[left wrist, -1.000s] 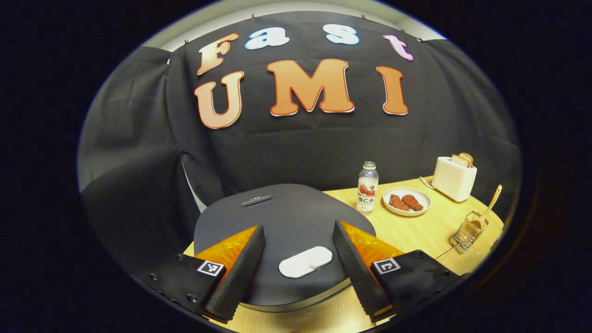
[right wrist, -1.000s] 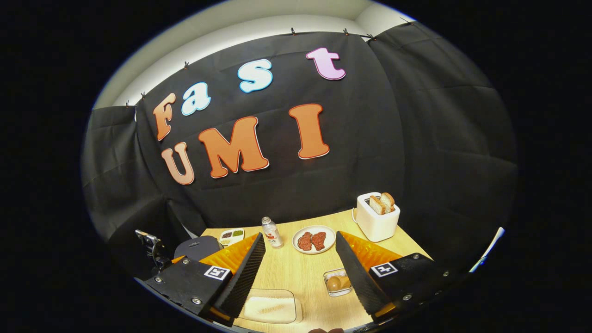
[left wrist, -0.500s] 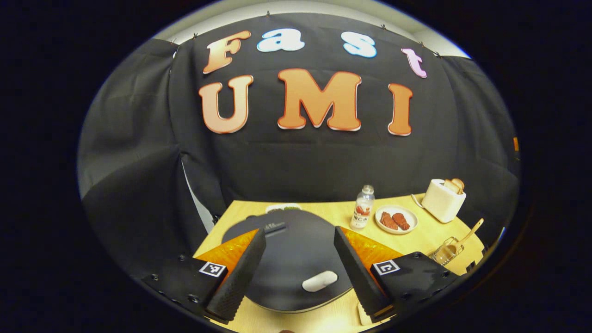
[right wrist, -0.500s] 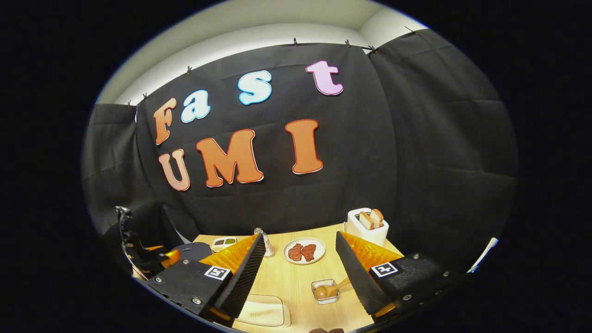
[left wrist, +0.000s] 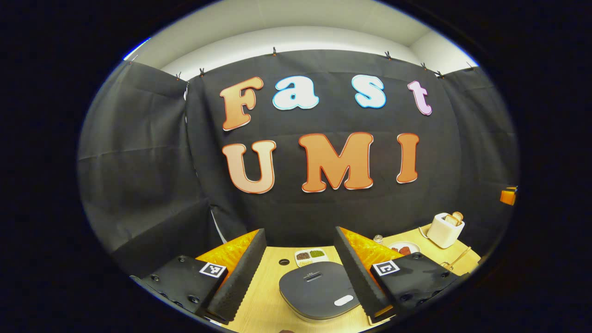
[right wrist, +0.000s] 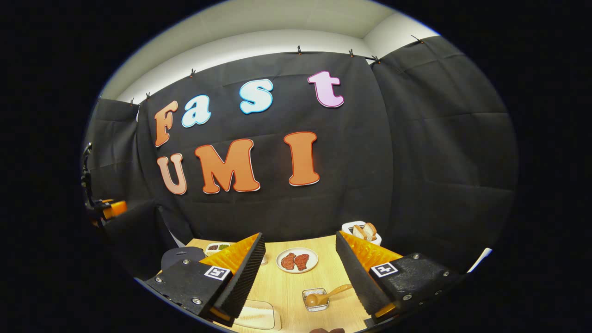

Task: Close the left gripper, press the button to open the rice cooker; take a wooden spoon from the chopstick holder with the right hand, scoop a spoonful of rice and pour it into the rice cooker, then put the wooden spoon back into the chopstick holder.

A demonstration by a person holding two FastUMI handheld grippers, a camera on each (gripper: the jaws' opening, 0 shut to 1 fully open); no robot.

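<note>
Both jaws stand wide open, gripping nothing, held high above the worktop [left wrist: 268, 273]. Between my left gripper [left wrist: 300, 273] fingers, the rice cooker [left wrist: 317, 290] sits below with its lid down and its pale button [left wrist: 343, 300] on the near right. Between my right gripper [right wrist: 300, 277] fingers, the wooden spoon [right wrist: 326, 295] leans in the holder [right wrist: 316, 300], with a plate [right wrist: 297, 260] farther back and a toaster [right wrist: 363, 231] at the far right.

A white boxy toaster [right wrist: 362, 230] holding bread slices stands at the back of the pale wooden table [right wrist: 286, 286]. A round white plate of reddish meat pieces [right wrist: 297, 260] lies near the toaster, toward the table's middle.
</note>
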